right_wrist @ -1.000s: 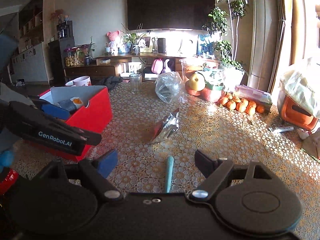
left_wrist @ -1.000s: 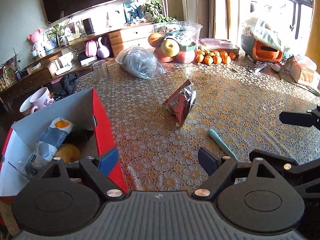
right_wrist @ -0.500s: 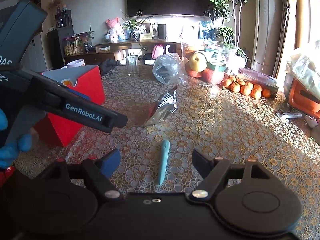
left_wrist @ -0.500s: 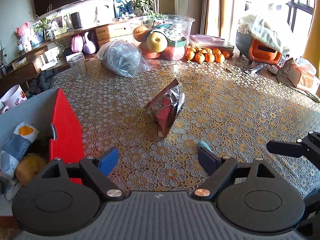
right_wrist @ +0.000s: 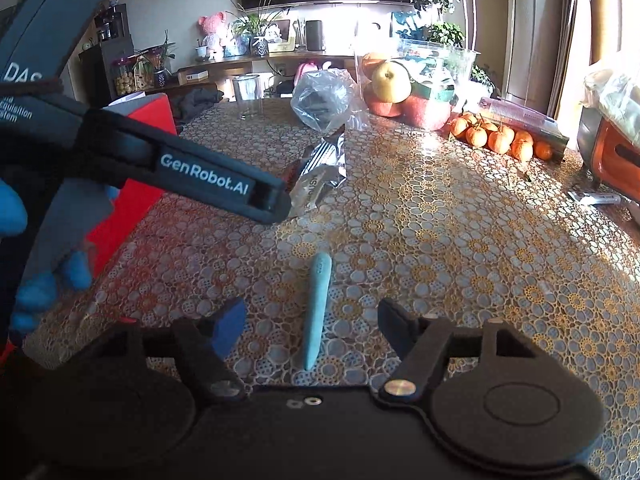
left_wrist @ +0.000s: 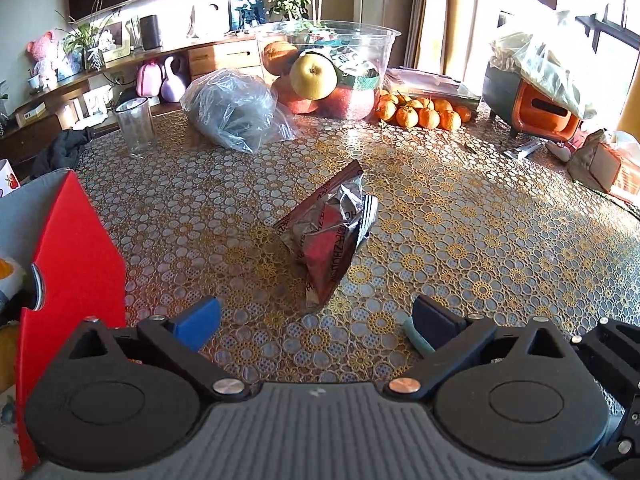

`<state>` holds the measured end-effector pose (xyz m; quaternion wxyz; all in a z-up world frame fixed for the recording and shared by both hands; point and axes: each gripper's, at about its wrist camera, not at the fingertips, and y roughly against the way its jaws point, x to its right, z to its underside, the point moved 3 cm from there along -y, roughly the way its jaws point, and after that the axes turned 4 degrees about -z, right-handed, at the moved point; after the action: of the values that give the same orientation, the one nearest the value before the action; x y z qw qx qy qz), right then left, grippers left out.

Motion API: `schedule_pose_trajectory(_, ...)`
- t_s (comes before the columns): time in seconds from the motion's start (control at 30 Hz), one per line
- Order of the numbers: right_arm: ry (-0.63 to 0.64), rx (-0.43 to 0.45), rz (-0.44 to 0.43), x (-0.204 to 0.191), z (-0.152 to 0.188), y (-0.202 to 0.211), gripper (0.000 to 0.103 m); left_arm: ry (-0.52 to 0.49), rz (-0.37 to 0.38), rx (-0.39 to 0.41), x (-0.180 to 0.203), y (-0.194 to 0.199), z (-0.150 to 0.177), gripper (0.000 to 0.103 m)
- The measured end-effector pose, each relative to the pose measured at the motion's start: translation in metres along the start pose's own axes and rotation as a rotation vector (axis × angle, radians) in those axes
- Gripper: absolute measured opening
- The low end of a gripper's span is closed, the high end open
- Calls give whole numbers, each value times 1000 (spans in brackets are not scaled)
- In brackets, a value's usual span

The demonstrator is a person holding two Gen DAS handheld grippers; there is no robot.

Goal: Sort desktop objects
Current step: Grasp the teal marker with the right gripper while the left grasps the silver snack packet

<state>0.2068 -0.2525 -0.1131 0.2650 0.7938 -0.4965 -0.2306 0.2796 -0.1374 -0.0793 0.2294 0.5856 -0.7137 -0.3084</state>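
A foil snack packet (left_wrist: pixel 330 236) lies mid-table, just ahead of my open, empty left gripper (left_wrist: pixel 316 320); it also shows in the right wrist view (right_wrist: pixel 320 176). A teal pen-like stick (right_wrist: pixel 318 308) lies on the tablecloth between the jaws of my open, empty right gripper (right_wrist: pixel 308 328); its tip shows beside the left gripper's right finger (left_wrist: pixel 416 338). The red box (left_wrist: pixel 76 256) with sorted items stands at the left, and it also shows in the right wrist view (right_wrist: pixel 136 184). The left gripper's arm (right_wrist: pixel 180 168) crosses the right wrist view.
At the back stand a clear glass (left_wrist: pixel 136 126), a plastic bag (left_wrist: pixel 236 108), a clear fruit bowl (left_wrist: pixel 328 68), several tangerines (left_wrist: pixel 424 114) and an orange appliance (left_wrist: pixel 536 108). A wrapped parcel (left_wrist: pixel 608 164) and a small tube (left_wrist: pixel 522 150) lie at the right.
My left gripper has swung right, away from the red box and toward the snack packet. My right gripper has moved forward over the teal stick. Both stay open.
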Motion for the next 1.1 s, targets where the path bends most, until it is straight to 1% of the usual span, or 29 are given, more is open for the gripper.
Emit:
schedule_pose_trajectory(0.2, -8, -16, 2, 0, 2, -15, 69, 7, -9, 17, 3, -19, -6, 103)
schedule_pose_trajectory(0.27, -9, -21, -2, 1, 3, -18, 66, -1, -19, 18, 6, -25, -7, 103)
schedule_pose_trajectory(0.3, -9, -24, -2, 1, 3, -19, 63, -4, -22, 21, 7, -28, -8, 103)
schedule_pose_trajectory(0.57, 18, 1, 16, -1, 5, -21, 57, -11, -32, 18, 10, -51, -11, 103)
schedule_pose_trajectory(0.7, 43, 14, 30, -3, 7, -21, 56, -15, -40, 18, 10, -61, -10, 103)
schedule_pose_trajectory(0.87, 38, 25, 37, -4, 8, -21, 56, -10, -44, 25, 10, -68, -9, 103)
schedule_pose_trajectory(0.97, 40, 34, 39, -5, 9, -20, 52, -7, -37, 35, 10, -71, -9, 103)
schedule_pose_trajectory(1.0, 40, 37, 40, -5, 9, -19, 48, -10, -37, 37, 11, -72, -9, 102)
schedule_pose_trajectory(1.03, 42, 40, 39, -5, 9, -19, 41, -14, -37, 40, 11, -73, -9, 102)
schedule_pose_trajectory(1.1, 45, 44, 42, -5, 8, -19, 32, -24, -32, 47, 13, -73, -9, 101)
